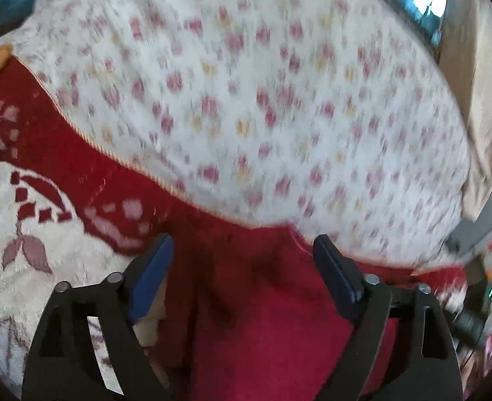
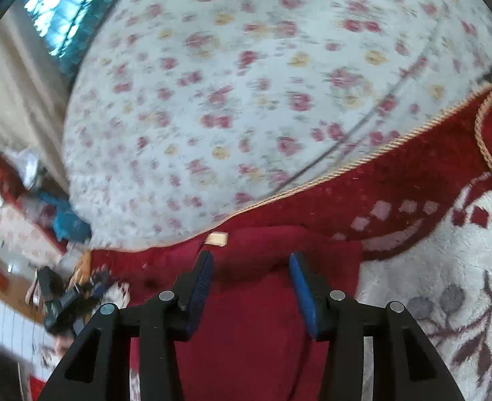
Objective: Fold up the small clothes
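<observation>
A small dark red garment [image 1: 266, 317] lies on the red-and-cream blanket, right under both grippers. In the left wrist view my left gripper [image 1: 244, 244] is open, its blue-padded fingers standing apart over the garment. In the right wrist view the same red garment [image 2: 246, 327] fills the lower middle, with a small cream label [image 2: 216, 238] at its far edge. My right gripper [image 2: 251, 260] is open above it, holding nothing. Both views are blurred by motion.
The red-and-cream patterned blanket [image 1: 28, 250] with gold cord trim [image 2: 346, 163] lies over a white flowered bedsheet [image 1: 246, 83]. A beige curtain [image 1: 480, 100] and a window stand beyond the bed. Cluttered items [image 2: 62, 294] lie on the floor at the bed's side.
</observation>
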`<state>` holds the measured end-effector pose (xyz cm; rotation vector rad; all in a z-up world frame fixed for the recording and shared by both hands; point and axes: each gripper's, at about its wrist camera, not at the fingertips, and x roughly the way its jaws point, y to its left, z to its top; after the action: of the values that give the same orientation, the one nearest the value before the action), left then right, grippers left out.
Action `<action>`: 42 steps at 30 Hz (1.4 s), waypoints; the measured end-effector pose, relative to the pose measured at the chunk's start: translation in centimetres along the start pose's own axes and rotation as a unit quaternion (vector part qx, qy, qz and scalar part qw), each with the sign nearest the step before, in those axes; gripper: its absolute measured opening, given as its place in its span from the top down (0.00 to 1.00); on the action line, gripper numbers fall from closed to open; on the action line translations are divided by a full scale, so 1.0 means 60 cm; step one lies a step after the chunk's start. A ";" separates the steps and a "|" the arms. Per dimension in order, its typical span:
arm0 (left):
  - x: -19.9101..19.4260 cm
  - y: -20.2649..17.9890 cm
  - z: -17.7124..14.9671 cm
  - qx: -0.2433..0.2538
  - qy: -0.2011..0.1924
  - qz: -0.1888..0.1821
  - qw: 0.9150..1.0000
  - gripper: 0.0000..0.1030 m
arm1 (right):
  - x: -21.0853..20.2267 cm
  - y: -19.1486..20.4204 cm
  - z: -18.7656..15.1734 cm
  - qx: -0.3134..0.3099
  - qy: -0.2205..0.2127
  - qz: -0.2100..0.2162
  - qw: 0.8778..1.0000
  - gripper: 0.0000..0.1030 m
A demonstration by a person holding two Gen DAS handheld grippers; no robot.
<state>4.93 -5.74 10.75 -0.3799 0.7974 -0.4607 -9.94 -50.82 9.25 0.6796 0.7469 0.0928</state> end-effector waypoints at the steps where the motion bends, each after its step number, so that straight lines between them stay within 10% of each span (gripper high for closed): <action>1: -0.002 0.000 0.001 -0.003 0.004 -0.006 1.000 0.17 | 0.004 0.018 -0.007 -0.027 0.009 -0.003 1.000 0.56; 6: 0.024 0.001 -0.019 0.014 0.040 0.035 0.998 0.17 | 0.071 0.091 -0.039 -0.143 0.051 -0.066 0.986 0.56; 12: 0.104 0.018 -0.070 0.053 0.131 0.134 0.981 0.17 | 0.192 0.011 -0.019 -0.089 0.085 -0.172 0.977 0.56; 27: 0.073 -0.007 -0.092 0.092 0.110 0.163 0.976 0.17 | 0.018 0.046 -0.092 -0.126 0.085 -0.162 0.975 0.52; 35: 0.037 -0.022 -0.110 0.113 0.104 0.168 0.974 0.17 | 0.042 0.062 -0.136 -0.161 0.130 -0.200 0.958 0.52; 42: -0.023 -0.009 -0.130 0.111 0.118 0.162 0.973 0.17 | 0.049 0.164 -0.106 -0.189 0.096 -0.133 0.968 0.52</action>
<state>-1.90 -6.63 6.83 0.0170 1.0081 -0.2852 -10.42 -38.78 10.01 0.2036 0.9694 0.0541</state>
